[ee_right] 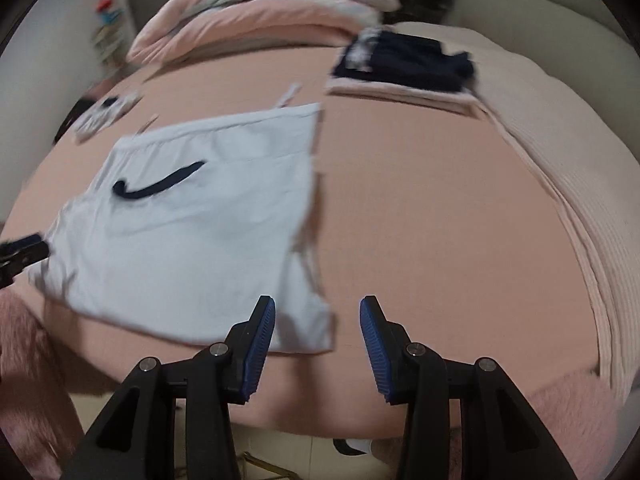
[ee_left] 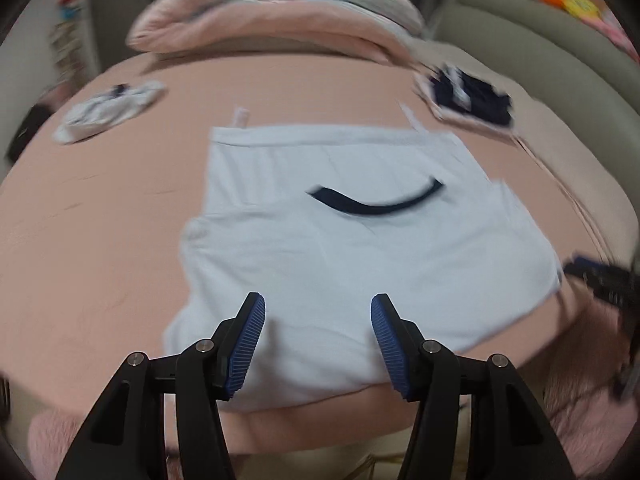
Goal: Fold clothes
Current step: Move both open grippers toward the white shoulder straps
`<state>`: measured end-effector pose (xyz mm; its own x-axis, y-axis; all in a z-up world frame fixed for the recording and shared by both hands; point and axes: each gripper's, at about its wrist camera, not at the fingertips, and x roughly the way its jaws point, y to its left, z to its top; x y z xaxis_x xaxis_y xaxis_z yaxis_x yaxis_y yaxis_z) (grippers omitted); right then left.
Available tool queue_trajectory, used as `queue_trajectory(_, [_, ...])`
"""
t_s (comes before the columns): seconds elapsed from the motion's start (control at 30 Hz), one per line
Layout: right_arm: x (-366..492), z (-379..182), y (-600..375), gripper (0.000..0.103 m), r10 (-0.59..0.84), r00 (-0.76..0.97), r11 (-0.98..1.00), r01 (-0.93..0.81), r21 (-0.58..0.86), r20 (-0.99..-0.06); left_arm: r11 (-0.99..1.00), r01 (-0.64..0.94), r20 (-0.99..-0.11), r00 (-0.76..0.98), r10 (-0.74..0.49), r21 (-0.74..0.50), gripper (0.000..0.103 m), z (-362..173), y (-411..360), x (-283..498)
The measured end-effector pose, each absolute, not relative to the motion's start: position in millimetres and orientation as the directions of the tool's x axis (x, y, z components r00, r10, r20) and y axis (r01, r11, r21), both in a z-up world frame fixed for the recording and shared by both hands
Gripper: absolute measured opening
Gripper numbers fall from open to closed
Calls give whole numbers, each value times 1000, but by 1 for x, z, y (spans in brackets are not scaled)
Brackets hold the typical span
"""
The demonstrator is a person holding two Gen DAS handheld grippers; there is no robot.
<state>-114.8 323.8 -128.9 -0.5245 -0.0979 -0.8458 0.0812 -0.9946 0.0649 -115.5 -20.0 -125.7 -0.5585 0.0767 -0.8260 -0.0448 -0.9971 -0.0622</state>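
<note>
A pale blue garment (ee_left: pixel 340 248) with a dark curved trim lies flat on the pink bed sheet (ee_left: pixel 100 220); two thin white straps stick out at its far edge. My left gripper (ee_left: pixel 318 308) hovers open over the garment's near edge, nothing between its blue pads. In the right wrist view the same garment (ee_right: pixel 192 232) lies to the left, and my right gripper (ee_right: pixel 318 308) stands open above its near right corner, holding nothing. The left gripper's tip (ee_right: pixel 20 254) shows at the far left edge, the right gripper's (ee_left: pixel 600 280) at the right edge of the left wrist view.
A folded dark navy stack (ee_right: pixel 408 66) rests on a pink folded cloth at the back right. A crumpled white and dark item (ee_left: pixel 108 112) lies at the back left. Pink pillows and a quilt (ee_left: pixel 272 20) line the far side. A ribbed beige blanket (ee_right: pixel 560 160) runs along the right.
</note>
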Motion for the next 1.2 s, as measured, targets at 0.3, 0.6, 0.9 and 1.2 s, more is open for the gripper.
queue_trajectory(0.3, [-117,-159,324,49,-47,-423,-998,48,29,-905,-981,152,-865,-469,-178,119,53,-151,-48,-110])
queue_trajectory(0.6, [-119,-122,300,51,-107,-566,-990,137,35,-818,-973,185,-880,-427,-208,140,53,-150,-68,-107])
queue_trajectory(0.9, [-121,-164,314,60,6,-471,-998,47,-33,-882,-927,183,-858,-354,-372,326,55,-158,-71,-114])
queue_trajectory(1.2, [-115,-139,311,62,-154,-583,-988,99,118,-798,-995,79,-884,-458,-94,65,54,-143,-53,-103])
